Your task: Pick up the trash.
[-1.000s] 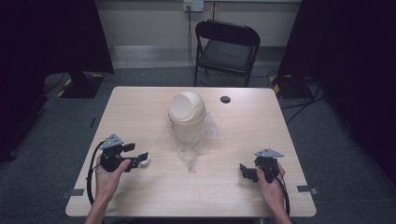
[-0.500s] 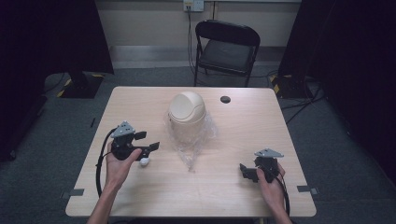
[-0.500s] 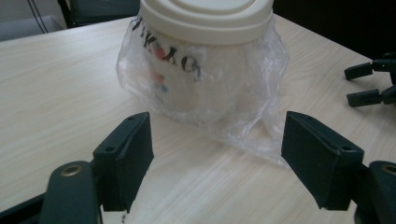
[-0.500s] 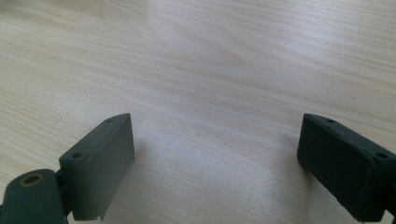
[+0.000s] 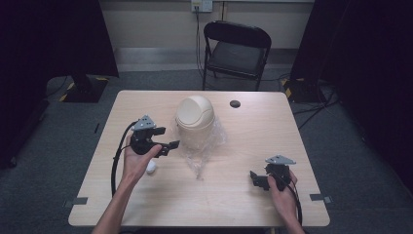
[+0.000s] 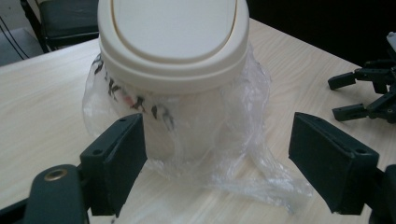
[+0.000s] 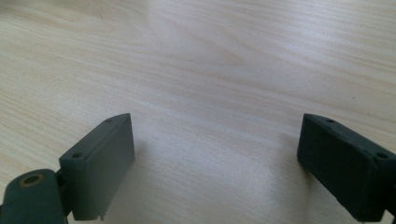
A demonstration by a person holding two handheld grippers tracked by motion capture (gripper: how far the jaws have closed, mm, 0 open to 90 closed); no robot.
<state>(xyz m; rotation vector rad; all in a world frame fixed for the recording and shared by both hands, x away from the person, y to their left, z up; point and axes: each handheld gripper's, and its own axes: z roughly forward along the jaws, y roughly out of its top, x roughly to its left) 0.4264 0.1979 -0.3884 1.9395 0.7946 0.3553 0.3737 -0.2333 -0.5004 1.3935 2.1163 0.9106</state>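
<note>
While the person's left hand (image 5: 138, 158) lifts it off the table (image 5: 146, 204), the left claw (image 5: 168, 145) points at the small cream bin (image 5: 195, 121) from just beside it, its jaws released and having just been opening wider, with nothing between the pads. Under that hand, a small white object (image 5: 151, 167) lies on the wood; what it is cannot be told. In the left claw's own view the left claw (image 6: 217, 163) frames the bin (image 6: 173, 42): the domed swing lid sits on top, and a clear plastic bag (image 6: 233, 140) hangs out from under the lid rim, bunched around the body and spilling onto the table toward the camera. From above, the bin stands upright near the middle of the table, toward the far edge, with the plastic bag (image 5: 202, 156) trailing toward the person. Beyond it to the right, a small dark round thing (image 5: 235, 104) lies near the far edge. Farther right, the right claw (image 5: 257, 179) rests low at the near right of the table, well apart from the bin. In its own view the right claw (image 7: 215, 163) stands released, with bare wood between the jaws.
</note>
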